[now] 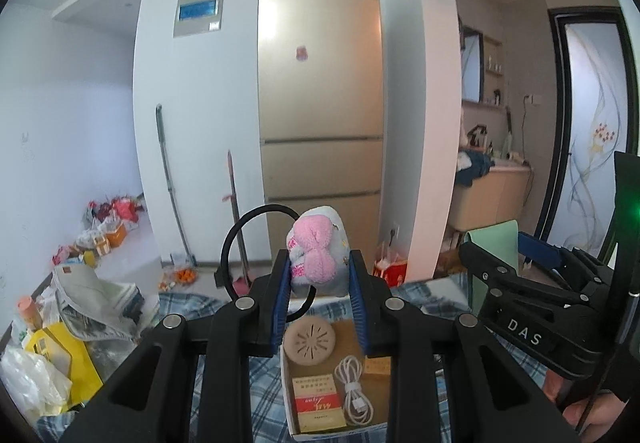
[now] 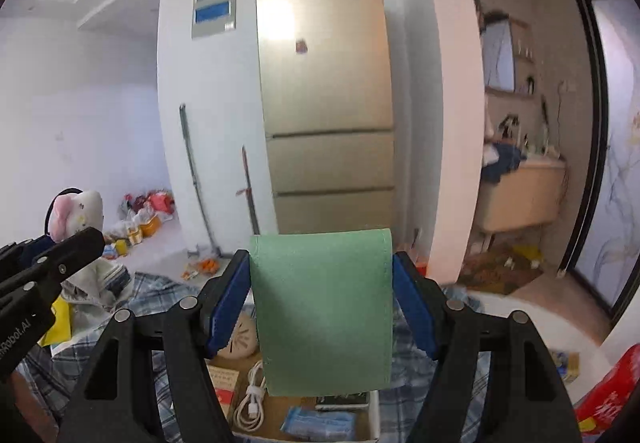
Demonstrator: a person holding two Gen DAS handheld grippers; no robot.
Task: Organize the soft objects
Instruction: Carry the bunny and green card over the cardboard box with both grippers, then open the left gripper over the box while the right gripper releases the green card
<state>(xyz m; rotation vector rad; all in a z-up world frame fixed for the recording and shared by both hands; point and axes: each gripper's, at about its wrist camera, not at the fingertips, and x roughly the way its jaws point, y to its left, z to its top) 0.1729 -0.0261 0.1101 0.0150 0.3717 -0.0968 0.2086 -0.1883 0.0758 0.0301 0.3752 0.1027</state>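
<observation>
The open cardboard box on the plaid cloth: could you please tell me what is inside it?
Box contents: round beige disc, white cable, red-and-yellow packet, blue packet. The green pouch covers the rest.

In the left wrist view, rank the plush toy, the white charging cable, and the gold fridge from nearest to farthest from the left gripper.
1. Plush toy: clamped between the pads of the left gripper, so nearest.
2. White charging cable: lower in the view, coiled in the open box on the plaid cloth.
3. Gold fridge: straight ahead across the room, against the wall.
</observation>
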